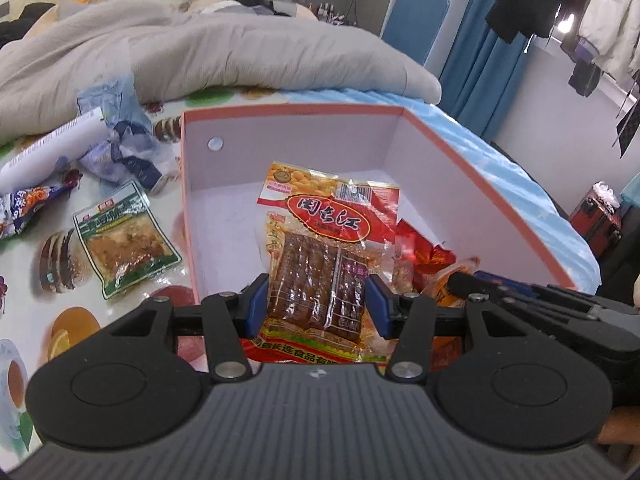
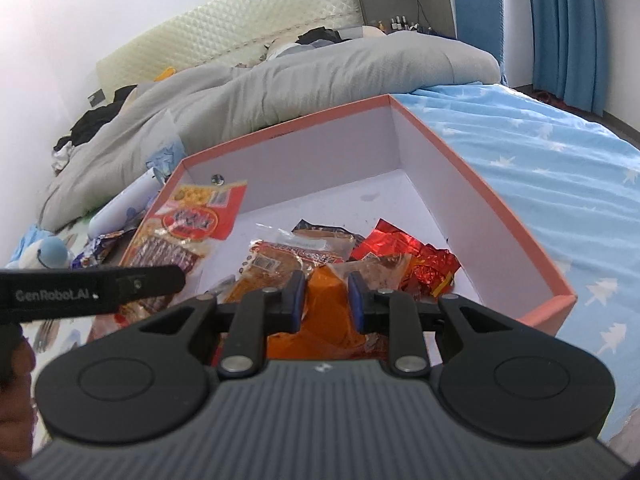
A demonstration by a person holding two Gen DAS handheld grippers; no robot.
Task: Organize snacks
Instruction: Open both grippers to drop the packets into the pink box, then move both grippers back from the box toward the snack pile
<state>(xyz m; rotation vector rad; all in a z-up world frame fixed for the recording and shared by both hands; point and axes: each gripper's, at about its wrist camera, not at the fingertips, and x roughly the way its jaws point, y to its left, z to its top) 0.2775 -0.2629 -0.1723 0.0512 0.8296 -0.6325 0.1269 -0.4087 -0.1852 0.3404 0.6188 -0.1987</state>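
A pink-rimmed white box (image 1: 472, 184) stands on the bed. My left gripper (image 1: 317, 305) is shut on a red-and-yellow dried tofu packet (image 1: 320, 240) and holds it over the box's near left corner; the packet also shows in the right wrist view (image 2: 188, 228). My right gripper (image 2: 327, 300) is shut on an orange snack packet (image 2: 326, 300) just above the box's near end. Inside the box (image 2: 500, 216) lie a red foil wrapper (image 2: 404, 248) and several other packets (image 2: 296, 256).
Left of the box, on a fruit-print cloth (image 1: 24, 300), lie a green snack packet (image 1: 124, 236), a blue-and-white packet (image 1: 28, 204), a white tube (image 1: 48, 148) and crumpled blue wrappers (image 1: 120, 144). A grey duvet (image 1: 200, 52) lies behind. Blue star sheet (image 2: 560, 160) lies to the right.
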